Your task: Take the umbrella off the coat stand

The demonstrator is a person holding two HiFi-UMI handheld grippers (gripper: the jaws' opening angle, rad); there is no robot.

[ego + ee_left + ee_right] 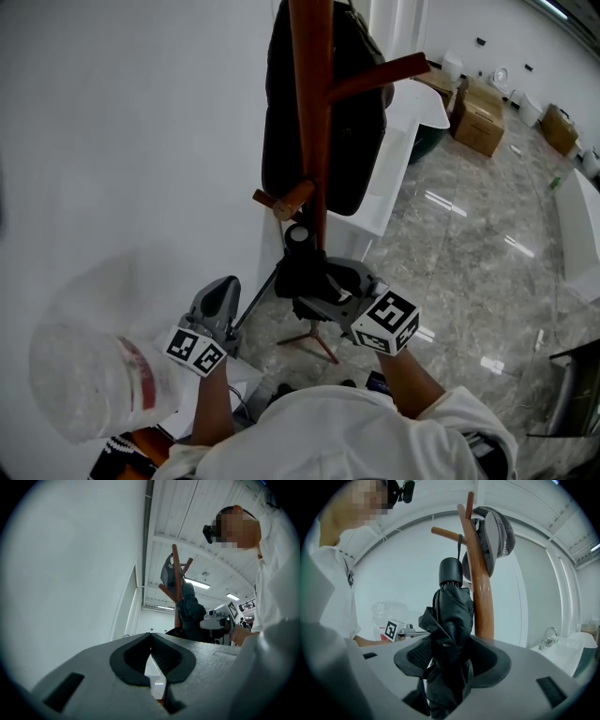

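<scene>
R tool (451, 663) spread round folded umbrella (449, 611), pads not clamped yet. Umbrella hangs by strap (459, 548) off coat stand (482, 597) peg (446, 531). L tool (150, 641) clenched, empty. Step: grasp. Next I'd squeeze, then lift strap clear of peg.

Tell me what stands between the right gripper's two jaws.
The folded black umbrella, hanging on the coat stand; the right gripper view shows it.

We saw bright, even light from ceiling strips (204, 584), glare streaks on the floor (469, 281), and dark fisheye corners in both gripper views.
</scene>
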